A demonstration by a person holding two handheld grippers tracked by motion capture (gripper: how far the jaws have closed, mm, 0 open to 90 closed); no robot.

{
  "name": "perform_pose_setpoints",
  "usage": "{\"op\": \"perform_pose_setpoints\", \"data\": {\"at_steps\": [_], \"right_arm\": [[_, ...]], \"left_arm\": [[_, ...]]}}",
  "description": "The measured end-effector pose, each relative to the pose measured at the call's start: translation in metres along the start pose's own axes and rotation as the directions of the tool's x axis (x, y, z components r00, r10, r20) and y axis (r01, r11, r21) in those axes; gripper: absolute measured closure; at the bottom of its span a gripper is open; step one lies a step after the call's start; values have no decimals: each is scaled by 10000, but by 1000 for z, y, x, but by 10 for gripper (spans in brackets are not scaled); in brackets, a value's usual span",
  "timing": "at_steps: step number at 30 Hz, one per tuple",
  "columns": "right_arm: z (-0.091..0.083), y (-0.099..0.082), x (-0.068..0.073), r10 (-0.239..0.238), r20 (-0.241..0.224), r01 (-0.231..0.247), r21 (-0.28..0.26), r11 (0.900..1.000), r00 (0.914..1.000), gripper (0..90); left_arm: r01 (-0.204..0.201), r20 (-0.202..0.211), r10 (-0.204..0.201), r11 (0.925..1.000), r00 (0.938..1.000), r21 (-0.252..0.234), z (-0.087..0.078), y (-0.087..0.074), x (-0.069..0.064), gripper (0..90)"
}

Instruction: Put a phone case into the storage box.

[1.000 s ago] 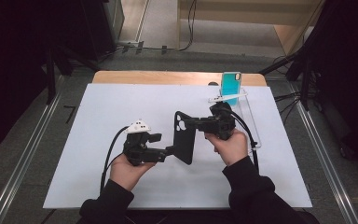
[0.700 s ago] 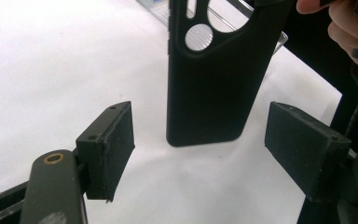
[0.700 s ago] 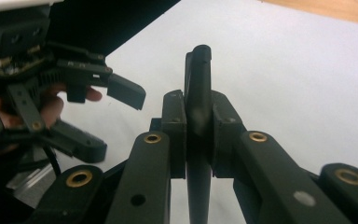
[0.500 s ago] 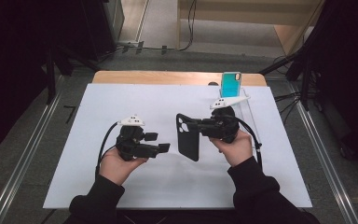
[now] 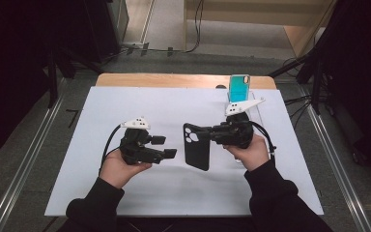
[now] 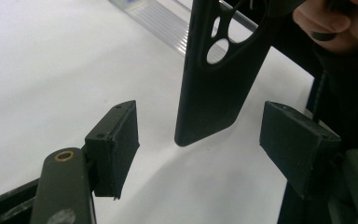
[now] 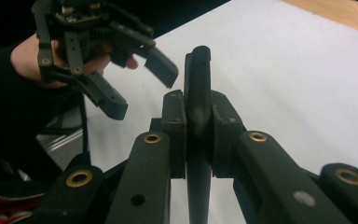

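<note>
Phone case (image 5: 196, 152) hung pinched on edge in my right claw (image 5: 204, 136), above the white mat (image 5: 101, 104); it looked light, thin, springy and slick, best gripped along a long rim; my left claw (image 5: 164, 147) gaped empty just short of its free end.

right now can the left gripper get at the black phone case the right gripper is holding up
Probably yes. The left gripper has its jaws apart and aimed at the black phone case, with only bare white table cover between them. The right gripper is clamped on the case's upper part, leaving its lower end free.
</note>
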State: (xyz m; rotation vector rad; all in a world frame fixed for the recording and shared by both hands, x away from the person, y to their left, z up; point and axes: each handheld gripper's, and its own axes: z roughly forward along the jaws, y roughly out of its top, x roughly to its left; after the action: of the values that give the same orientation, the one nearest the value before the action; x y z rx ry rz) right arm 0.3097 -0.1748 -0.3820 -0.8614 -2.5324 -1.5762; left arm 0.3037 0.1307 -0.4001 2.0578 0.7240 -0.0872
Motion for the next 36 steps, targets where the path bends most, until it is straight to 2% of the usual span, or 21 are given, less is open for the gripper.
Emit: {"op": "perform_pose_setpoints", "data": {"at_steps": [4, 7, 9, 14, 21, 28, 29, 34, 36], "right_arm": [[4, 0, 2, -157, -377, 167, 265, 9995, 9992, 773], [7, -1, 4, -261, -688, 287, 362, 9989, 9973, 773], [8, -1, 5, -350, -911, 386, 390, 9985, 9952, 773], [11, -1, 9, -617, -1302, 699, 593, 9958, 9896, 773], [18, -3, 10, -666, -1787, 805, 717, 9942, 9816, 773], [22, -3, 10, -802, -2326, 970, 615, 9934, 9692, 773], [22, -3, 11, -776, -2373, 950, 627, 9935, 9683, 773], [23, -3, 10, -785, -2496, 955, 567, 9938, 9651, 773], [23, -3, 10, -711, -2633, 892, 572, 9944, 9621, 773]], "left_arm": [[-241, 207, 242, 9997, 9995, -27, -2, 3, -1, 281], [-585, 436, 587, 9983, 9973, -62, -2, 3, -1, 282], [-708, 364, 708, 9975, 9968, -15, -2, 4, -2, 283], [-928, 801, 922, 9957, 9925, 40, 1, 8, -2, 283], [-979, 1523, 980, 9952, 9835, -82, 3, 9, 0, 290], [-911, 2015, 890, 9958, 9754, 14, 6, 10, 3, 372], [-814, 2096, 784, 9967, 9746, 58, 6, 10, 4, 381], [-684, 2414, 672, 9977, 9681, -34, 6, 10, 5, 502], [-788, 2518, 762, 9969, 9648, 0, 6, 10, 5, 554]]}}
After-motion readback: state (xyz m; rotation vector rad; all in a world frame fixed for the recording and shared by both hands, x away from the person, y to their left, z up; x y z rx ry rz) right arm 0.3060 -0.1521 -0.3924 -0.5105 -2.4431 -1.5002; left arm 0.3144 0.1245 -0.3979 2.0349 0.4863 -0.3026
